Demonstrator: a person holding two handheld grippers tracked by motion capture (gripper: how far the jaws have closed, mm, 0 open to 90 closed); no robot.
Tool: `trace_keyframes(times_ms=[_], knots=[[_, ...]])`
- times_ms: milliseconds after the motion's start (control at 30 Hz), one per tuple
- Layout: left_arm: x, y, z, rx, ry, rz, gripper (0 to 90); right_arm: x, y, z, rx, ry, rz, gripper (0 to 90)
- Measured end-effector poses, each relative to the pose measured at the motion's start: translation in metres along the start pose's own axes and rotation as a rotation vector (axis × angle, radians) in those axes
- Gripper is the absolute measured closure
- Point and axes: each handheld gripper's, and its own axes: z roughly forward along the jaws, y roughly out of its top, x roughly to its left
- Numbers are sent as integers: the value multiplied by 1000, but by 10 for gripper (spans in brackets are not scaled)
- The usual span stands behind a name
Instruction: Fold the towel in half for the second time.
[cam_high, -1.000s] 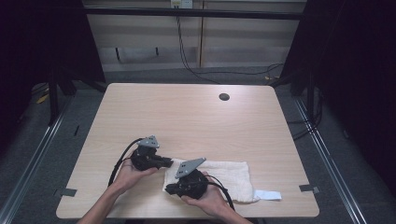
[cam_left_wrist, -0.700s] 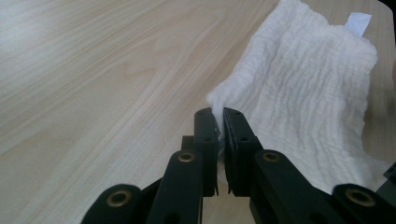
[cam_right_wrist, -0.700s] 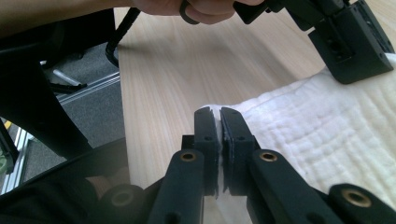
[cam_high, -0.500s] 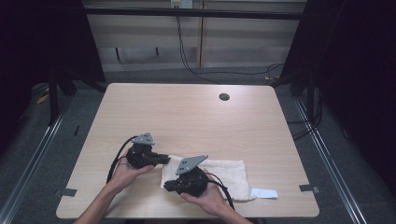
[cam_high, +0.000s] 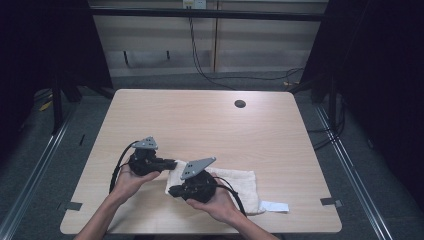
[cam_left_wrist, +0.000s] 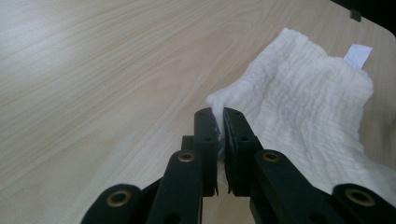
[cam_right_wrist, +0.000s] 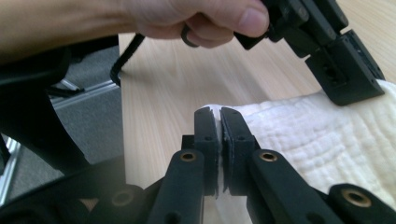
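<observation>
The wooden bench (cam_high: 200, 130) is almost bare, with a small dark round hole (cam_high: 240, 104) near its far edge. A white towel (cam_high: 235, 185) lies at the near edge, right of the middle, and a white label (cam_high: 275, 205) sticks out at its right end. The person holds both grippers at the towel's left end. The left gripper (cam_left_wrist: 218, 122) has its fingers (cam_left_wrist: 204, 133) clamped on one corner of the cloth, and the right gripper (cam_right_wrist: 219, 120) has its fingers (cam_right_wrist: 205, 135) pressed together on the other corner at the same end.

I judge that the gripping step is done and both corners are caught. What is left seems to be the fold itself: to carry this end over toward the label end and lay it flat.

From the high view the hands and gripper bodies cover the left end, so how much cloth is pinched is hard to see there. The right gripper view cuts off the rest of the towel.
</observation>
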Motion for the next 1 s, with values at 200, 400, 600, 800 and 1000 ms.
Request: trace_keyframes(times_ms=[200,400,600,800,1000], knots=[[2,1,-12,-13,10,-7,848,-3,9,8,-35,47,17,865],[5,4,-26,-50,18,-19,849,0,26,12,-60,57,-7,865],[6,12,-42,-105,18,-18,848,2,47,12,-112,67,-35,865],[11,8,-45,-95,46,-34,849,3,47,15,-110,63,-36,866],[4,10,-35,-91,53,4,849,-2,29,19,-94,72,-6,866]])
